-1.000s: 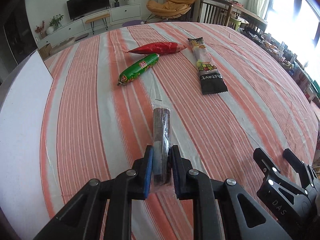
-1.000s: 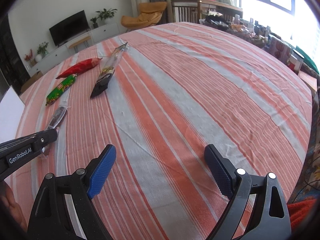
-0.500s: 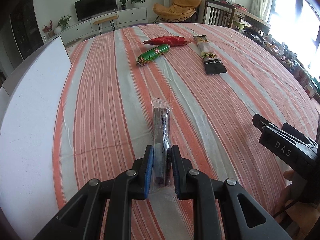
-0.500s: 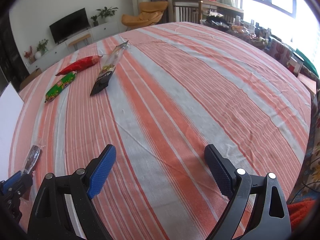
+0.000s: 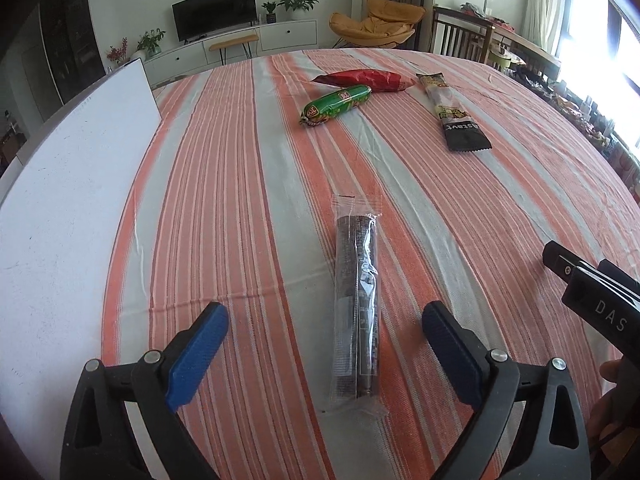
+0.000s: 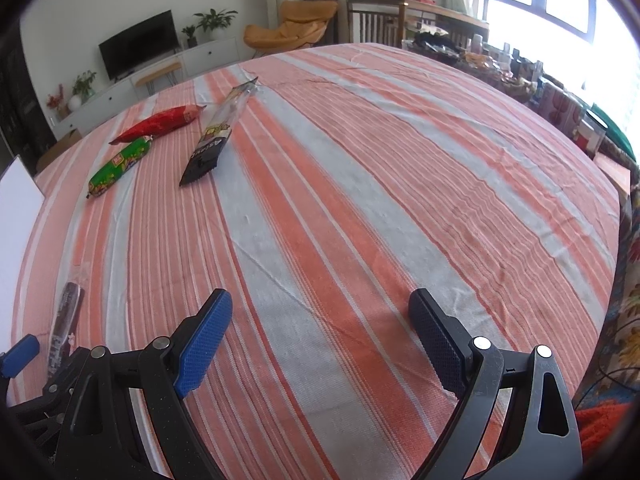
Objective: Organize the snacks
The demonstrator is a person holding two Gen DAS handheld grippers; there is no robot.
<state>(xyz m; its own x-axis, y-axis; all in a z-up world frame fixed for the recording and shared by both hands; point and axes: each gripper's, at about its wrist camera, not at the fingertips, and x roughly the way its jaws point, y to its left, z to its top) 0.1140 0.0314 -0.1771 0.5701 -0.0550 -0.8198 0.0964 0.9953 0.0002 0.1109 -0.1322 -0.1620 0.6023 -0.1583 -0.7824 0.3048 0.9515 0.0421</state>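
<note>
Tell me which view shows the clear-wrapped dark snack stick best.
The left wrist view: the stick lies whole and centred on the cloth between the open fingers. The right wrist view catches only a foreshortened part of it at the left edge, its near end hidden.

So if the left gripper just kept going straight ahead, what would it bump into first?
The left gripper is open, and the clear-wrapped dark snack stick lies on the striped tablecloth right between its fingers, pointing the same way. It would probably slide along or push that stick first, though its height above it is unclear.
</note>
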